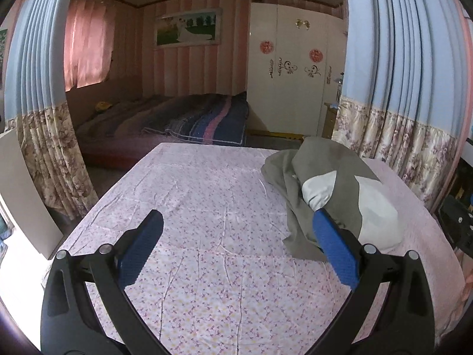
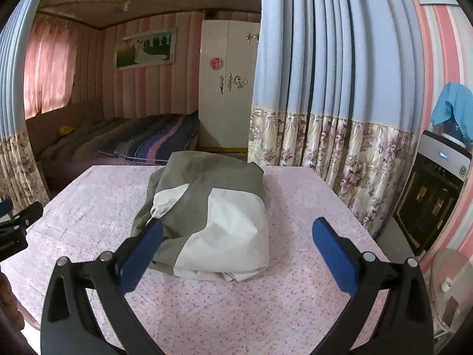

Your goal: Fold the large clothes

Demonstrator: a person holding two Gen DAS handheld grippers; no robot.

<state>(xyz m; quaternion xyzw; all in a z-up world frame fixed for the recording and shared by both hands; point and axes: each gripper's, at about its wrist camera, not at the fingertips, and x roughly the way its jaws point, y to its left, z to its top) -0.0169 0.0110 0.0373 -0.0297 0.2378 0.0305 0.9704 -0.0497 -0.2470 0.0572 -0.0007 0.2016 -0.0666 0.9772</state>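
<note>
Both claws, left (image 1: 236, 238) and right (image 2: 236, 241), stand wide and empty above the desk (image 2: 236, 310). The garment (image 2: 212, 207) looks folded; I judge only tidying remains.

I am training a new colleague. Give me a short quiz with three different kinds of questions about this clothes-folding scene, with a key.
1. True or false: the grey and white garment lies bundled on the floral tablecloth.
2. Multiple choice: the left claw is (A) shut on the garment, (B) open and holding nothing, (C) out of view.
3. Fill in: in the right wrist view, the garment sits directly ahead of the right claw, whose fingers are spread ____.

Key: 1 true; 2 B; 3 open
</note>
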